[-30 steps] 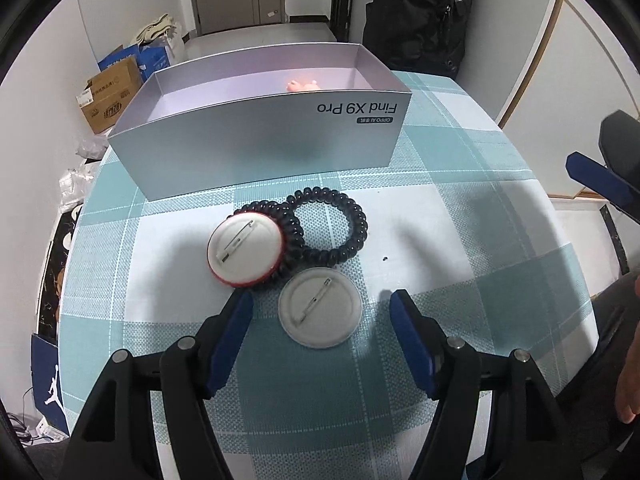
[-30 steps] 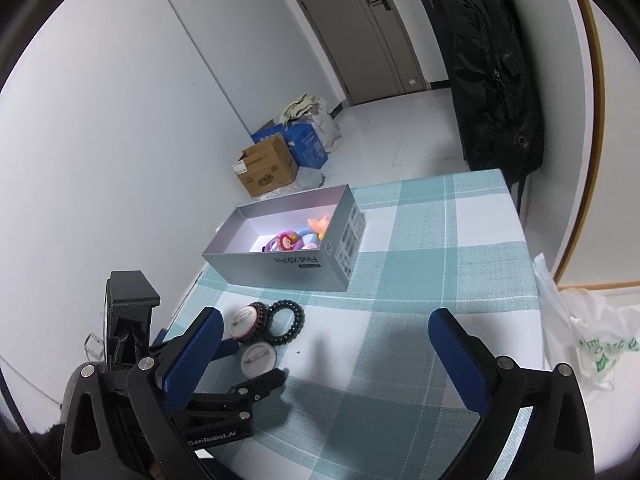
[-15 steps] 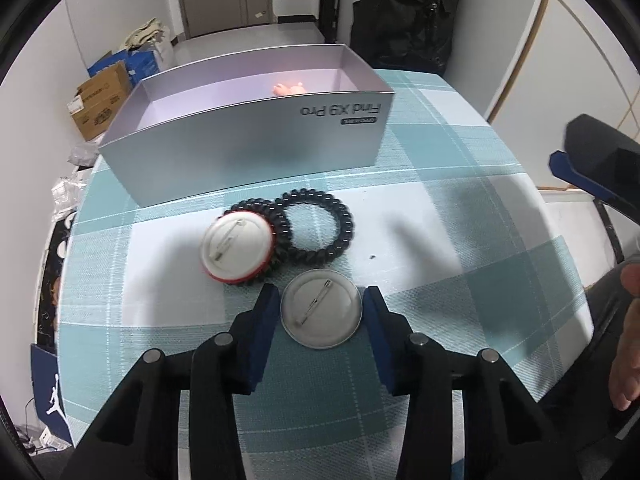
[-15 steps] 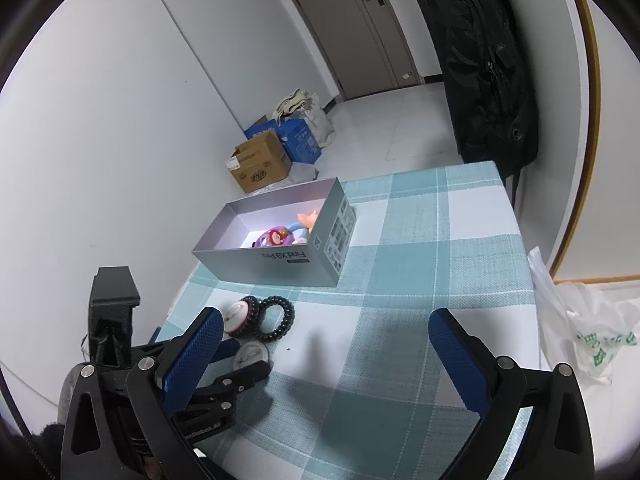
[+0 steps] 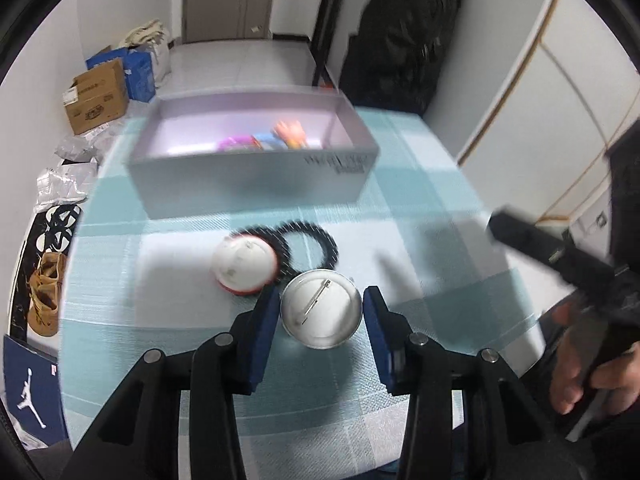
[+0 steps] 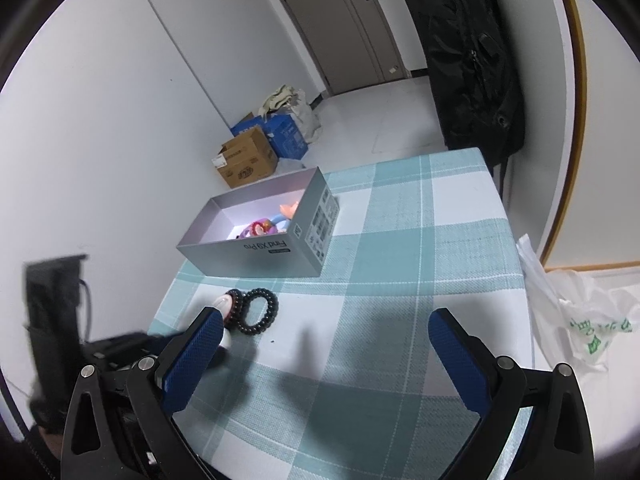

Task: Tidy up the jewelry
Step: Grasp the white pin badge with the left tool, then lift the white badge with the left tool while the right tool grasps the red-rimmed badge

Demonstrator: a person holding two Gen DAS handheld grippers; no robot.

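While the blue pads press in from both sides, the left gripper (image 5: 322, 312) has the white pin badge (image 5: 321, 314) clamped by its rim, pin side up, and it looks lifted just clear of the checked tablecloth (image 5: 420, 216) (the blurred background suggests the hand is on the move). Holding it by the rim makes sense: the disc is thin and flat, so an edge-to-edge pinch is about the only purchase two fingers get.

Just beyond the fingertips lies the red-rimmed badge (image 5: 245, 264), also face down, overlapping the nearer of two black coil hair ties (image 5: 308, 246) that sit touching each other. They are the items left on the cloth, waiting near the box.

Further out stands the grey phone box (image 5: 256, 184), open at the top, serving as the jewelry bin. Inside, toward its right end, I can make out an orange piece, something blue and something pink or purple; blur hides what exactly they are. The left half of the box looks bare, so my read is that the badge is headed there.

Over on the other side, the right gripper (image 6: 324, 344) hangs above the table with its fingers spread wide and nothing between them, idle by the look of it. A black bag (image 6: 468, 52) hangs beyond the table's far end.
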